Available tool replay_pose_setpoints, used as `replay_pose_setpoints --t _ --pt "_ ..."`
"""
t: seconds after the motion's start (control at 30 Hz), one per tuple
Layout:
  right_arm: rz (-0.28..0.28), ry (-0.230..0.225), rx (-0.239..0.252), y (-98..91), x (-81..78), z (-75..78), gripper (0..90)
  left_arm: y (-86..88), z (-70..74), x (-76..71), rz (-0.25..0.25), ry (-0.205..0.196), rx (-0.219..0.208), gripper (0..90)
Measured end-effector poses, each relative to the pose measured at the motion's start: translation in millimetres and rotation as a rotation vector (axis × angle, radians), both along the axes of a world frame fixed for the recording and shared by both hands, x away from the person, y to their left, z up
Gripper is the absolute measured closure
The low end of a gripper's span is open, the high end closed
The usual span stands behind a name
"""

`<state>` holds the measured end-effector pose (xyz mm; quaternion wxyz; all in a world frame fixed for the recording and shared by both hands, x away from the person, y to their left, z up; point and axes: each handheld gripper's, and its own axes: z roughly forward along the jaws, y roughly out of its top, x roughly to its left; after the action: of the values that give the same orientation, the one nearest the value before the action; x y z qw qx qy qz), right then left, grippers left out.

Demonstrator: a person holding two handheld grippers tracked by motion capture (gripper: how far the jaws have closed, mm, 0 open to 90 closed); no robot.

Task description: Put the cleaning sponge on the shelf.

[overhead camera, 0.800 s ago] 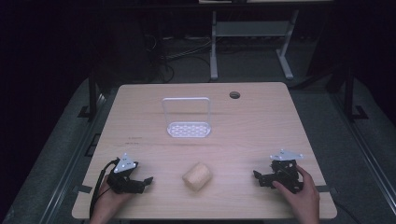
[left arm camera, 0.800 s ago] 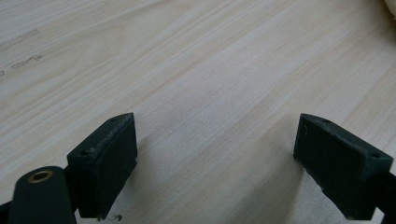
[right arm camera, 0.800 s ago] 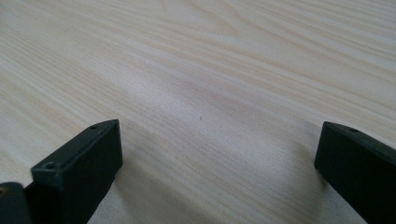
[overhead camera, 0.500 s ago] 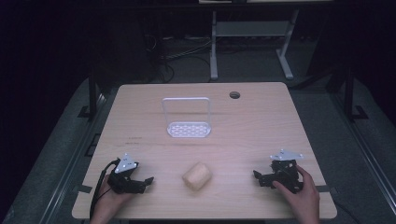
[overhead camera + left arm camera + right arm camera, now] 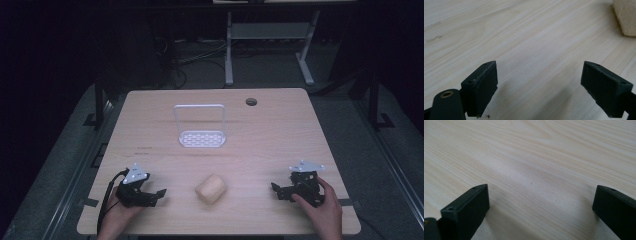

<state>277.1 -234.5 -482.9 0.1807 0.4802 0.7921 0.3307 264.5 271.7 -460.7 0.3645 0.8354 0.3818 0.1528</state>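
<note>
A tan, rounded bread-like lump (image 5: 211,188) lies near the front middle of the wooden table (image 5: 270,135). Its pale edge (image 5: 625,17) shows at the top right of the left gripper view. My left gripper (image 5: 159,194) rests on the table at the front left, pointing toward the lump, open with bare wood between its jaws (image 5: 539,86). My right gripper (image 5: 276,190) rests at the front right, facing the lump from the other side. It is open too, with only tabletop between its jaws (image 5: 540,212). A hand holds each gripper.
A small white wire rack (image 5: 200,127) with a perforated base and an upright loop stands at mid-table. A dark round hole (image 5: 251,102) sits near the far edge. Beyond the table are dark floor, cables and a metal stand (image 5: 270,35).
</note>
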Motion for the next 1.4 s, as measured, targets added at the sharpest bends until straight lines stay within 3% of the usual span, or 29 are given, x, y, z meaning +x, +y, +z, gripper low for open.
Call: replay_pose_setpoints --t 1.4 --pt "0.000 -0.001 -0.002 -0.1 0.0 0.0 0.7 -56.2 38.6 -2.5 -0.093 0.000 -0.055 13.9"
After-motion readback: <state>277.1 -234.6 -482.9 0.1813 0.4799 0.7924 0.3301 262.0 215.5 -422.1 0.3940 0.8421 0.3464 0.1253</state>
